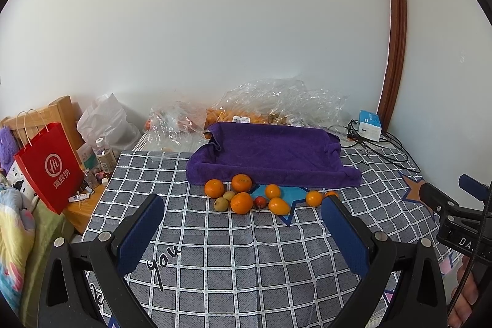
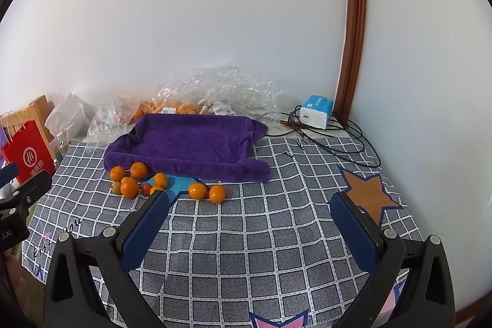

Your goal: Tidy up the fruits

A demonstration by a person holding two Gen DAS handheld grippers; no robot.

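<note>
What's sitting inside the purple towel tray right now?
Nothing shows inside the purple towel tray: only bare purple cloth. All the loose fruit lies on the checked cloth against its front edge. The towel hides whatever is under it.

Counted on the checked bed cover: seven orange citrus fruits (image 1: 241,202), two small greenish-brown fruits (image 1: 221,204), one small red fruit (image 1: 260,202). Behind them, one purple towel (image 1: 270,154). At the far right, one blue-and-white box (image 1: 370,125). At the far left, one red paper bag (image 1: 49,168), one plastic bottle (image 1: 104,156).
</note>
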